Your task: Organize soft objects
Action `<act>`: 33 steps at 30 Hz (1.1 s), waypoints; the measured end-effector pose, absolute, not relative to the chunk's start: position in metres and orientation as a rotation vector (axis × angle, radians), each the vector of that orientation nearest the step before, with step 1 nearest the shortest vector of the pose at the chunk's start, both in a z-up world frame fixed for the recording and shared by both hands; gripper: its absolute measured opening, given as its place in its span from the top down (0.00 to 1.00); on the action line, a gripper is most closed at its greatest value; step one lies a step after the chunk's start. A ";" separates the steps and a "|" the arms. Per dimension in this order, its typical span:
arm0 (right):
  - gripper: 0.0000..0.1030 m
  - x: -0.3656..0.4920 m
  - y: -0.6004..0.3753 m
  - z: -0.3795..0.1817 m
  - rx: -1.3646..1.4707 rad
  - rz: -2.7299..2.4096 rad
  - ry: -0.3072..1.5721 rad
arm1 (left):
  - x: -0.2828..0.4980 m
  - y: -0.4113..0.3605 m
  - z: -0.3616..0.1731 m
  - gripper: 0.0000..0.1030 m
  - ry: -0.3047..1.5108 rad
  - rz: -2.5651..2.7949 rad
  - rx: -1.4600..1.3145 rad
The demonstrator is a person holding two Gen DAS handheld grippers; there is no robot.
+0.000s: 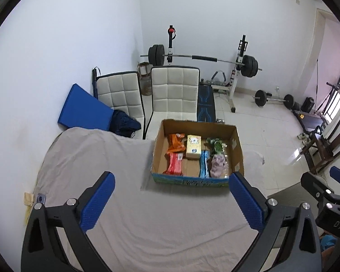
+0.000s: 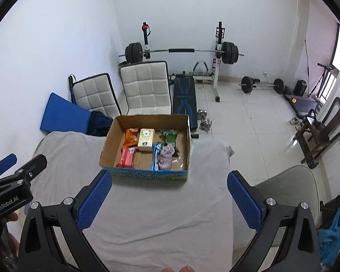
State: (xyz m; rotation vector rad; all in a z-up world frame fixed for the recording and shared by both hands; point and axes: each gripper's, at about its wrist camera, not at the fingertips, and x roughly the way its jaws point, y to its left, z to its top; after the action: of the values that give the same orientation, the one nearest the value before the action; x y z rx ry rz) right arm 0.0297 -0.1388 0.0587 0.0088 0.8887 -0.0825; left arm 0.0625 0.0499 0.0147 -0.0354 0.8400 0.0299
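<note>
An open cardboard box (image 1: 156,151) (image 2: 106,147) stands at the far end of a table covered with a grey cloth (image 1: 115,170) (image 2: 147,208). Inside lie an orange packet (image 1: 175,144) (image 2: 131,137), a yellow tissue pack (image 1: 193,147) (image 2: 146,139), a green packet (image 1: 215,146) (image 2: 170,136), a red pack (image 1: 174,164) (image 2: 127,157), a blue packet (image 1: 204,164) (image 2: 156,156) and a pale purple soft item (image 1: 217,165) (image 2: 166,156). My left gripper (image 1: 171,199) is open and empty, short of the box. My right gripper (image 2: 168,198) is open and empty too.
Two white padded chairs (image 1: 173,95) (image 2: 145,88) stand behind the table. A blue mat (image 1: 83,108) leans on the wall. A barbell rack (image 1: 204,59), a bench (image 2: 184,97) and dumbbells (image 2: 204,120) are behind. Wooden chairs (image 2: 324,131) stand right.
</note>
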 end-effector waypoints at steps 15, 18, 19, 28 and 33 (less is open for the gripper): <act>0.00 0.056 -0.143 0.040 -0.003 -0.103 0.910 | 0.085 0.040 -0.004 0.00 0.895 0.038 -0.001; 0.00 0.057 -0.143 0.039 -0.008 -0.104 0.907 | 0.086 0.039 -0.004 0.00 0.894 0.039 0.006; 0.00 0.057 -0.142 0.039 -0.005 -0.103 0.908 | 0.086 0.038 -0.004 0.00 0.892 0.038 0.009; 0.00 0.061 -0.144 0.036 -0.009 -0.109 0.917 | 0.086 0.035 -0.004 0.00 0.878 0.036 0.020; 0.00 0.061 -0.145 0.034 -0.009 -0.111 0.915 | 0.086 0.035 -0.004 0.00 0.876 0.035 0.020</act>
State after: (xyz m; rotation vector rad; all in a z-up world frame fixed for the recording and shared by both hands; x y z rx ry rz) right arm 0.0607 -0.1452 0.0344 -0.0092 0.9154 -0.1106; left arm 0.0858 0.0348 -0.0037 0.0202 0.8761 0.0355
